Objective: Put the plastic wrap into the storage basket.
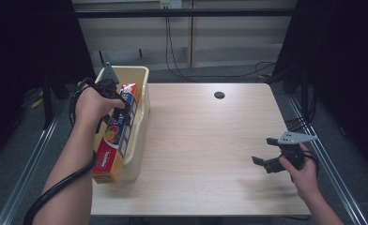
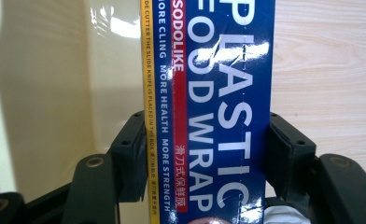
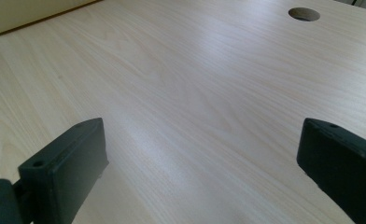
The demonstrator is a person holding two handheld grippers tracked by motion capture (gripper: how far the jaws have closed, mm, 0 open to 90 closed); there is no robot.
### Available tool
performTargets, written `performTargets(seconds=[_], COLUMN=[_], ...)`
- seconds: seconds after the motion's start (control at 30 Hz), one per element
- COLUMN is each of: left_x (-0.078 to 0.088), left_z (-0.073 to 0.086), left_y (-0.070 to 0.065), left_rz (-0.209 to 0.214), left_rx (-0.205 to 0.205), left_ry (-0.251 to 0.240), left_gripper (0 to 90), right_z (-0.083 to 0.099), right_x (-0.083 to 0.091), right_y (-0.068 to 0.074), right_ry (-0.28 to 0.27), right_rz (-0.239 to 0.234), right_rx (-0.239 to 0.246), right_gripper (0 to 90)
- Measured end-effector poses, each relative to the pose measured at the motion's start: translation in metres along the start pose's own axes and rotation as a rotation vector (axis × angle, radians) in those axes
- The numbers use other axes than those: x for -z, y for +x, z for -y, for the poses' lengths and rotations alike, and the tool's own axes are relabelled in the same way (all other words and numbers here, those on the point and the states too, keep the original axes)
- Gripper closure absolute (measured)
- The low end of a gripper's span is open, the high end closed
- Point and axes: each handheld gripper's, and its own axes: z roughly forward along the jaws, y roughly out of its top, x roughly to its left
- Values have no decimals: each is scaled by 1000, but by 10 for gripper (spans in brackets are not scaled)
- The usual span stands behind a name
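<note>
Wooden table [image 1: 205, 150]; my left gripper [image 1: 118, 105] clamps the plastic wrap box [image 1: 116, 136], leaning in the cream bin [image 1: 142, 108] at table's left edge; right gripper [image 1: 266, 154] near right edge, jaws apart.

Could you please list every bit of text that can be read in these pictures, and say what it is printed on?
All on the long blue plastic-wrap box held by the left gripper:
"PLASTIC FOOD WRAP", large white letters.
"SODOLIKE", on the red strip; start cut off.
"MORE CLING MORE HEALTH MORE STRENGTH", small white.
"THE SLIDE KNIFE IS PLACED IN THE BOX", on the yellow edge.
Chinese characters on the red strip: too small to read.
High view: print on the box blurred.
</note>
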Motion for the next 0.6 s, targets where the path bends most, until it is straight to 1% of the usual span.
performTargets(seconds=[0.03, 0.1, 0.2, 0.23, 0.27, 0.4, 0.43, 0.57, 0.6], left_x=[-1, -5, -9, -10, -11, -13, -13, -15, -15], left_z=[0, 0, -1, -1, -1, -1, -1, 0, -1], left_y=[0, 0, 0, 0, -1, 0, 0, 0, 1], left_rz=[3, -2, 5, 3, 9, 9, 10, 12, 13], left_rx=[7, -4, 9, 3, 11, 7, -4, 3, -6], left_ry=[-2, 5, 13, 11, 13, 15, 23, 25, 31], left_gripper=[407, 407, 406, 407, 407, 406, 406, 406, 405], right_z=[0, 0, 0, 0, 0, 0, 0, 0, 0], right_x=[0, 0, 0, 0, 0, 0, 0, 0, 0], right_y=[0, 0, -1, -1, -1, -1, -1, 0, 0], right_ry=[-1, -3, -3, -3, -2, -1, -1, 0, 0], right_rz=[0, 1, 0, 1, 3, 6, 5, 2, 3], right_rx=[1, 3, -1, -3, -3, -3, -4, 0, 2], right_gripper=[12, 12, 12, 12, 12, 12, 12, 12, 12])
